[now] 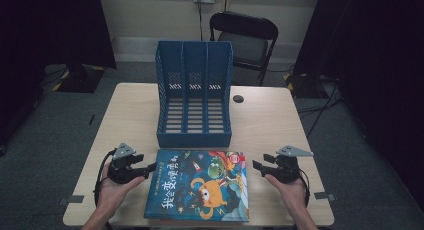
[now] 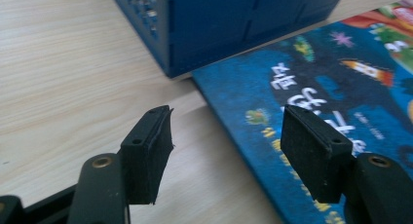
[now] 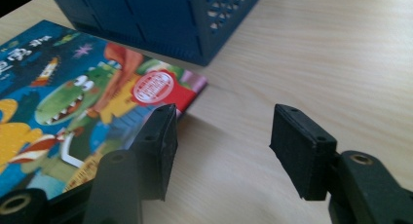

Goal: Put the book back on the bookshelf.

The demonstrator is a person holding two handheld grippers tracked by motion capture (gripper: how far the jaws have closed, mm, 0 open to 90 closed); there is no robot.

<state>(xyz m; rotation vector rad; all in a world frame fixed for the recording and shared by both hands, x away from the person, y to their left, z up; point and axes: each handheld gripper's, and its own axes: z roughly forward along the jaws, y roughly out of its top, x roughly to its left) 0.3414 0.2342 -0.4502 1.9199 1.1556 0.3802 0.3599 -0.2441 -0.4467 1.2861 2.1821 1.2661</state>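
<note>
A colourful picture book (image 1: pixel 198 185) lies flat on the wooden table (image 1: pixel 265 120), just in front of a blue three-slot file rack (image 1: pixel 194 92). My left gripper (image 1: pixel 152 167) hovers at the book's left edge, open, with nothing between its jaws. In the left gripper view the book (image 2: pixel 311 87) and the rack's corner (image 2: pixel 219 24) lie beyond the open left gripper (image 2: pixel 226 146). My right gripper (image 1: pixel 256 166) is open and empty beside the book's right edge. The right gripper view has the book's corner (image 3: pixel 160 87) left of the right gripper (image 3: pixel 221 141), with the rack (image 3: pixel 160 14) behind.
A black folding chair (image 1: pixel 245 40) stands behind the table. A small dark round cap (image 1: pixel 238 98) sits on the table right of the rack. Bare tabletop lies on both sides of the rack and the book.
</note>
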